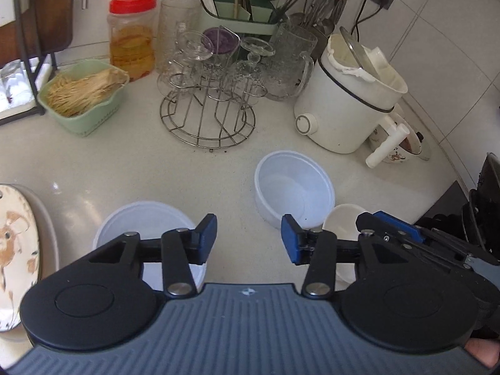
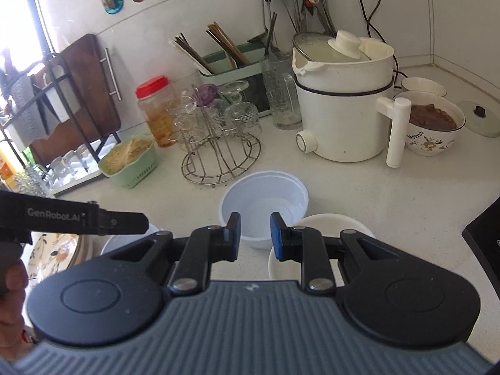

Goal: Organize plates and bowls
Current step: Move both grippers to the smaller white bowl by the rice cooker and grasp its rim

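A white plastic bowl (image 1: 293, 184) sits upright on the white counter, also in the right wrist view (image 2: 264, 200). A smaller cream bowl (image 1: 342, 222) touches its right side and shows in the right wrist view (image 2: 328, 228). Another white bowl (image 1: 140, 225) lies under my left gripper's left finger. A patterned plate (image 1: 12, 250) lies at the left edge. My left gripper (image 1: 249, 237) is open and empty above the counter. My right gripper (image 2: 255, 236) is open and empty, just in front of the white bowl's near rim.
A wire glass rack (image 1: 207, 106), a white electric pot (image 1: 347, 103), a green basket of sticks (image 1: 84, 97), a red-lidded jar (image 1: 132, 36) and a utensil holder (image 1: 237, 15) stand behind. A patterned bowl of brown food (image 2: 432, 125) is right of the pot. A black appliance (image 2: 484, 234) is at the right.
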A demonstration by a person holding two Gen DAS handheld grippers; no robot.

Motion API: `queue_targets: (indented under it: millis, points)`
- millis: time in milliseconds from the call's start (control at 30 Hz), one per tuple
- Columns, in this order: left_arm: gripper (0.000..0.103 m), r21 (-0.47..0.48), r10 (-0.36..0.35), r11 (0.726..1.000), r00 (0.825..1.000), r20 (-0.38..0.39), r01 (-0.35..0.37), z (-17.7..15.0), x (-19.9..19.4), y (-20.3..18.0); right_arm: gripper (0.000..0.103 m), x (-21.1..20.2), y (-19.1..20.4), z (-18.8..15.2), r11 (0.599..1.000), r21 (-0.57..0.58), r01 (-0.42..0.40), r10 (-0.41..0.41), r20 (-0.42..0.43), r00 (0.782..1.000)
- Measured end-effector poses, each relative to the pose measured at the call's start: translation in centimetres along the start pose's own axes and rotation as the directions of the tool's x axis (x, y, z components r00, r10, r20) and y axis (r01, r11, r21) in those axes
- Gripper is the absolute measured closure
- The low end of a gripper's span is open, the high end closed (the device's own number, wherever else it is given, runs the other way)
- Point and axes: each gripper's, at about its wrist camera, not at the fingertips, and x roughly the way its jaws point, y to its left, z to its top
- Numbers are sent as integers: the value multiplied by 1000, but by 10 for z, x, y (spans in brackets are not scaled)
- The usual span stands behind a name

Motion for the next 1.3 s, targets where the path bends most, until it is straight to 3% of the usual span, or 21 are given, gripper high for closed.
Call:
queue_targets:
  millis: [100, 200, 400, 667, 900, 1000, 1300]
  points:
    - [51, 3, -10, 1000, 999, -31, 11, 12, 23, 0, 78, 14, -3, 4, 1000, -21, 17, -17, -11, 1000]
    - [51, 9, -28, 1000, 998, -61, 29, 25, 44, -1, 65, 30, -11, 13, 999, -12, 43, -43, -24, 999]
    - [51, -19, -49, 999, 990, -135, 47, 53, 76, 4, 66, 68, -31, 29, 997, 18, 81, -79, -92, 993]
    - [53, 11, -79, 996, 969, -236, 83, 64, 110, 0, 66, 111, -46, 33, 991, 77, 111, -93, -211, 973]
    - [74, 16, -96, 994, 951, -293, 105, 70, 139, 2, 77, 131, -47, 29, 988, 97, 116, -85, -274, 958]
    - [74, 26, -98, 993, 949, -299, 111, 74, 143, 0, 85, 135, -45, 28, 990, 87, 113, -84, -288, 954]
    - [74, -2, -119, 992, 957, -265, 123, 85, 123, 1, 85, 124, -42, 37, 988, 122, 89, -54, -268, 962]
